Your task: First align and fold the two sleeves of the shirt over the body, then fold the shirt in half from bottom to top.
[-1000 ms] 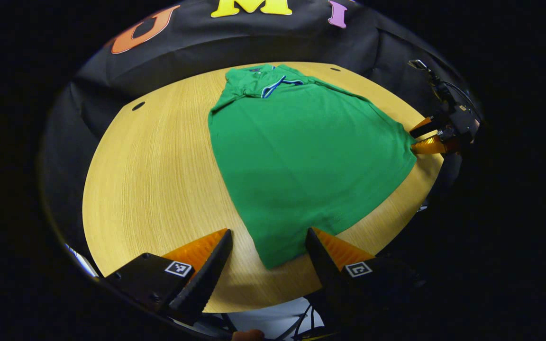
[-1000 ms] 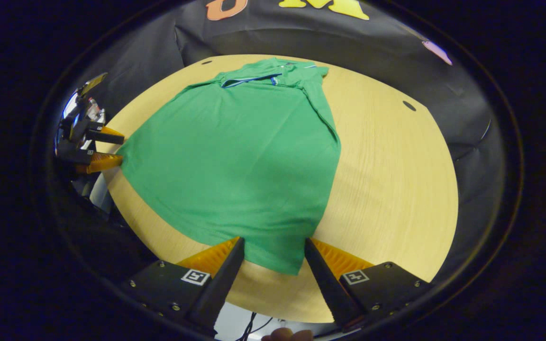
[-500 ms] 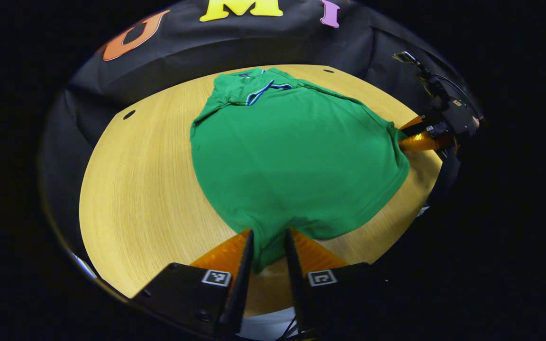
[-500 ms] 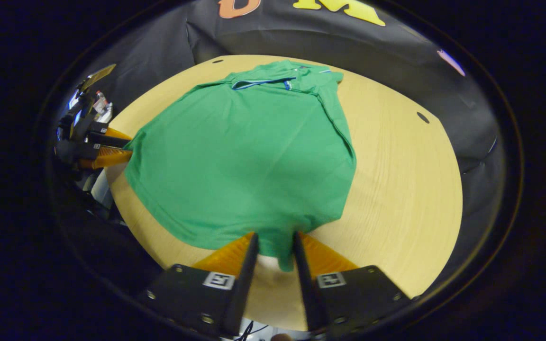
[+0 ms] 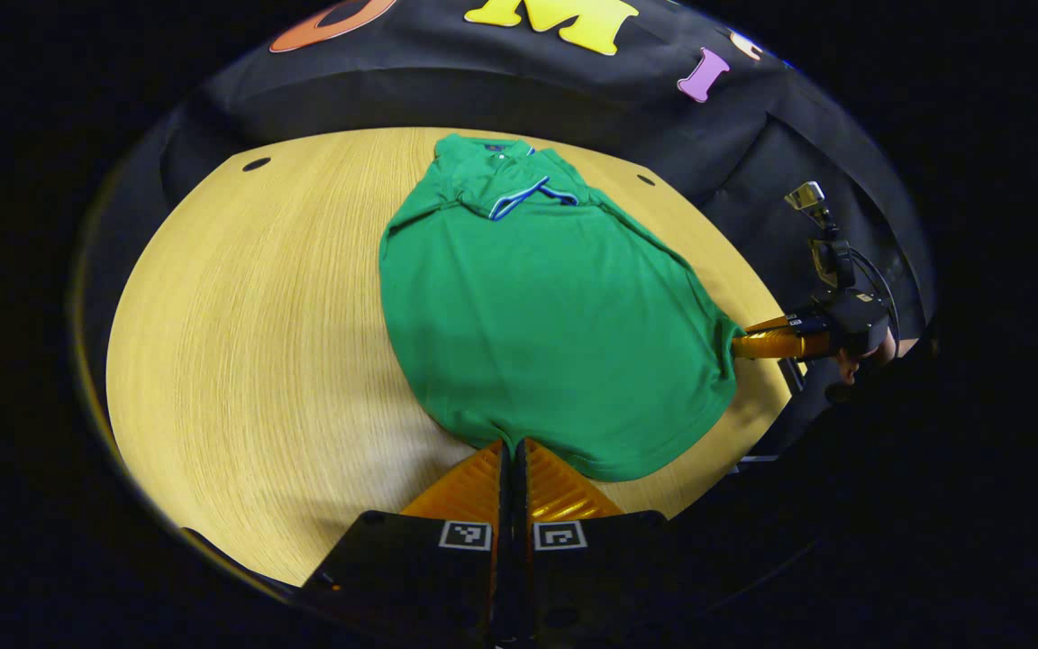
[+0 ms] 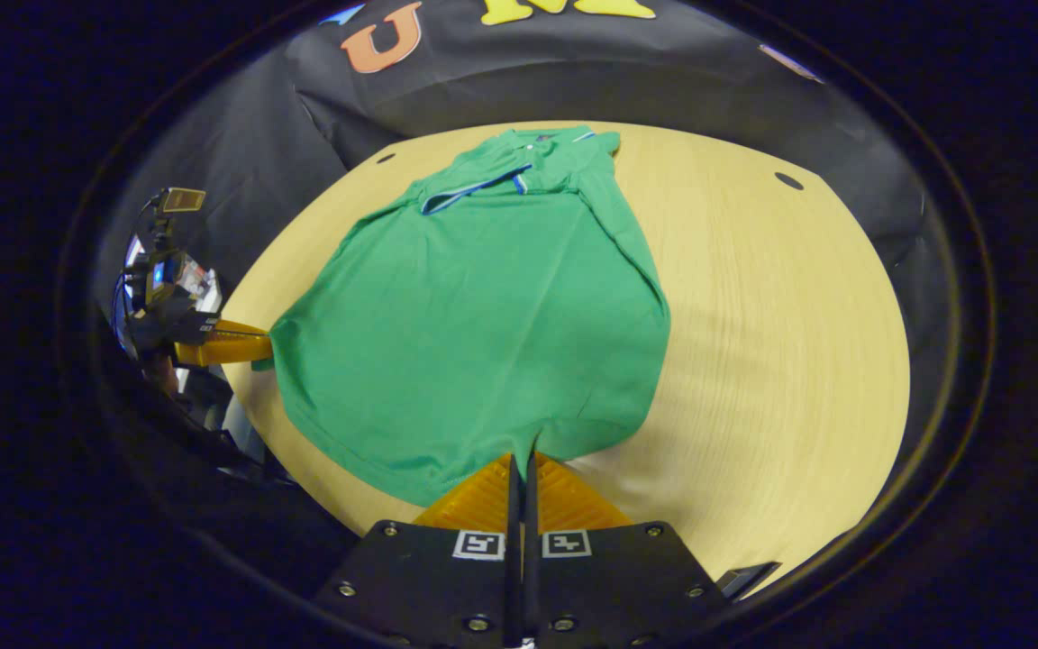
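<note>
Both grippers went from wide open a second ago to clamped on the shirt (image 5: 546,315) hem corners. Left gripper (image 5: 512,451) fingers are pressed together on the near-left corner, at 6 o'clock in its view; right gripper (image 6: 523,464) likewise on the near-right corner. Shirt lies flat on the surface (image 5: 240,342), collar at 12 (sleeves look already folded in). Bottom-to-top fold can likely start.

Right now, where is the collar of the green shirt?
In the left gripper view the collar lies at the far end of the shirt, near the table's back edge, opposite the hem pinched by the left gripper.
</note>
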The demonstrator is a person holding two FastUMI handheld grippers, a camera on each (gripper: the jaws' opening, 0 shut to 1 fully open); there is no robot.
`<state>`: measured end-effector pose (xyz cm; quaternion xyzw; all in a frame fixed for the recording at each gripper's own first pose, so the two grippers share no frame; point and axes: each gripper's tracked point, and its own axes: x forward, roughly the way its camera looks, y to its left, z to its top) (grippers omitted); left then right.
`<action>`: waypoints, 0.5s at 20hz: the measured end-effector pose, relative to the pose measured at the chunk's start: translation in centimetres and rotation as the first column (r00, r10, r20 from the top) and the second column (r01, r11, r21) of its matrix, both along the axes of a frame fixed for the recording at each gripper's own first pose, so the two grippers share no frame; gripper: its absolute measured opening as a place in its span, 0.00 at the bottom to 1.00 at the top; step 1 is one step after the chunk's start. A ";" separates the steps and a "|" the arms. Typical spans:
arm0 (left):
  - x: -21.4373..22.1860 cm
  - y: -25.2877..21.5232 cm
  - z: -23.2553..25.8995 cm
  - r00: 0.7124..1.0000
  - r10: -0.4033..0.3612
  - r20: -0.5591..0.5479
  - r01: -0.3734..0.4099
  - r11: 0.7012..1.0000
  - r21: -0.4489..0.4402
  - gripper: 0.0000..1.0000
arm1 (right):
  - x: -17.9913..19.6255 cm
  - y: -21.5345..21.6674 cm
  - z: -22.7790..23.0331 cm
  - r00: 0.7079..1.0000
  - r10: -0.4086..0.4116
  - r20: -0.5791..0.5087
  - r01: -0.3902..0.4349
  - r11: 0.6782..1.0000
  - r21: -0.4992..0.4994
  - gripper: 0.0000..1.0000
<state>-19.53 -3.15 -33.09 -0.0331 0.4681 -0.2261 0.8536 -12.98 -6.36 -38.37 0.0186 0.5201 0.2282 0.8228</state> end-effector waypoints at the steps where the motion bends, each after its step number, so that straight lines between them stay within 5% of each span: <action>1: 0.4 -0.1 0.6 1.000 -0.006 0.014 0.006 1.000 -0.004 0.03 | 0.3 0.1 0.6 1.000 -0.007 0.008 0.007 1.000 0.013 0.01; 10: 4.5 0.1 6.4 0.988 0.016 0.152 -0.009 0.999 -0.043 0.03 | 4.6 0.1 7.3 0.988 -0.121 0.098 0.107 0.984 0.140 0.01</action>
